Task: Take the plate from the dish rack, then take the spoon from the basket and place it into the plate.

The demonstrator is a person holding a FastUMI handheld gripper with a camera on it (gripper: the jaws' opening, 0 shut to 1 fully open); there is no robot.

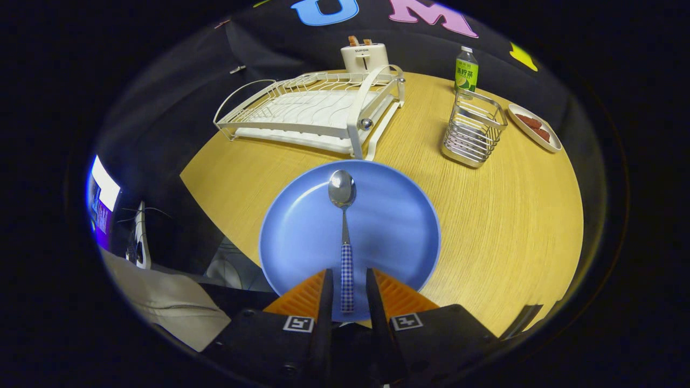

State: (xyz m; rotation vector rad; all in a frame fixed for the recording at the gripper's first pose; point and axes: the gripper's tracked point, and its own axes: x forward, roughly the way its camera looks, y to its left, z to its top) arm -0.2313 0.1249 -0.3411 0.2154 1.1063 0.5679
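We observed the blue plate (388, 226) resting flat on the wooden table (506, 226), near its close edge. The spoon (345, 226) lay in the plate, bowl pointing away and checked handle pointing toward us. The gripper (347, 283) sat spread apart, its fingers on either side of the handle end with a gap on each side, so neither finger pressed on it. Beyond the plate stood the white dish rack (312, 108), with a toaster (365, 56) behind it. To the far right we noted the wire basket (474, 129), a bottle (466, 70) and a small dish (533, 126).
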